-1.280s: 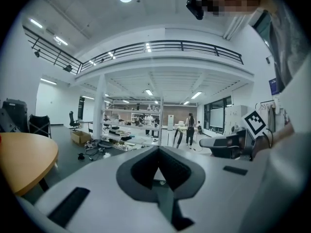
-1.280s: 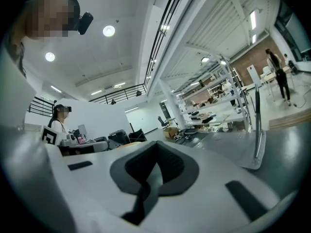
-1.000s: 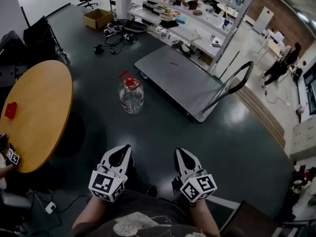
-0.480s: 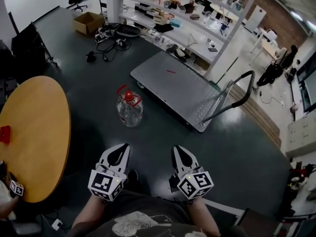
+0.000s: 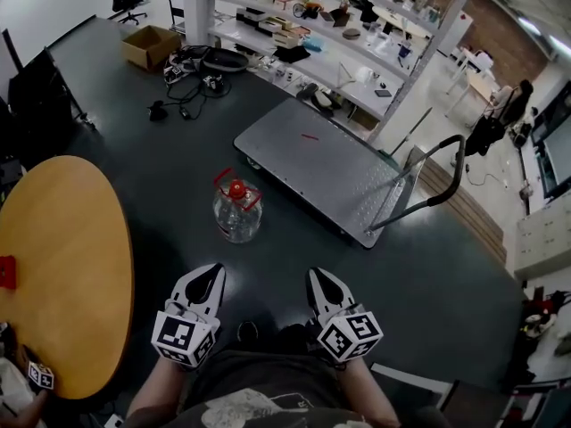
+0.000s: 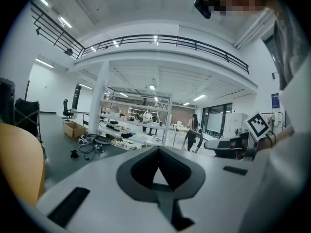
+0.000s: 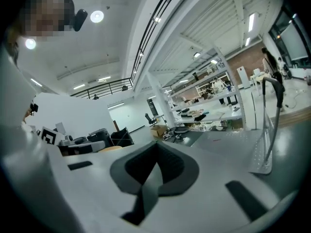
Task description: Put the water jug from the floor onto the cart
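The water jug (image 5: 237, 210) is clear with a red cap and red handle. It stands upright on the dark floor, just left of the cart's near corner. The cart (image 5: 317, 160) is a flat grey platform with a black push handle (image 5: 428, 185) at its right end; its deck (image 7: 228, 136) also shows in the right gripper view. My left gripper (image 5: 212, 273) and right gripper (image 5: 317, 275) are held side by side in front of the body, short of the jug, both shut and empty. The jaws (image 6: 158, 149) (image 7: 156, 144) hide the jug in both gripper views.
A round wooden table (image 5: 62, 266) with a small red object (image 5: 7, 272) stands at the left. Long shelving (image 5: 303, 25) runs behind the cart, with a cardboard box (image 5: 150, 45) and cables (image 5: 192, 69) on the floor. A person (image 5: 500, 119) stands far right.
Both grippers and the head view have advanced toward the jug and cart. The jug now sits lower in the frame and nearer the grippers. The table has slid down and left.
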Demonstrator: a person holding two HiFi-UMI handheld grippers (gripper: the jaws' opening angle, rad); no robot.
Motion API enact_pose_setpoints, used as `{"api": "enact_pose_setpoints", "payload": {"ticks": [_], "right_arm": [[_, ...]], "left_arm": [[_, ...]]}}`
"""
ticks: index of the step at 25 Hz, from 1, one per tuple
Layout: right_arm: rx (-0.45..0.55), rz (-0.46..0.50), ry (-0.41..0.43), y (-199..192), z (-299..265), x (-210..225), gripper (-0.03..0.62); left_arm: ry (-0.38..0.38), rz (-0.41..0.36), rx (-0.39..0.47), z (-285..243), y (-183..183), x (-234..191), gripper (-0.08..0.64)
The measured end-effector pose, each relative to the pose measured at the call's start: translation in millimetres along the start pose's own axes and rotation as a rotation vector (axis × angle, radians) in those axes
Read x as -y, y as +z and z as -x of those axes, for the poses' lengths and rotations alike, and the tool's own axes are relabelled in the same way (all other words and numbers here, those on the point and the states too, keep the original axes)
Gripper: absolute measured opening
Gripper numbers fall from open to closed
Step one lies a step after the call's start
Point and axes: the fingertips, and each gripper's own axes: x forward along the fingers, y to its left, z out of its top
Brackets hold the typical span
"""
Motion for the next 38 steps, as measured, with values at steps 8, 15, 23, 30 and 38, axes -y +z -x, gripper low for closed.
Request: {"api": "enact_pose_setpoints", "payload": {"ticks": [8, 15, 23, 30, 38], "right_arm": [[-0.041, 0.013, 0.029, 8, -50, 32, -0.011], [-0.067, -0.022, 0.096, 24, -118, 62, -0.011], [-0.131, 0.015, 0.167, 42, -188, 109, -0.011], [-0.235, 0.036, 0.239, 25, -232, 139, -0.011], [-0.312, 0.081, 0.258, -8, -283, 141, -0.011]], "left_arm": [[0.031, -0.004, 0.014, -35, 6, -18, 0.002], [0.155, 0.077, 0.011, -80, 7, -53, 0.002], [0.242, 0.071, 0.018, -151, 26, -78, 0.002], [0.337, 0.072, -0.027, -186, 18, -97, 0.002], [0.384, 0.077, -0.065, -200, 0, -129, 0.002]]}}
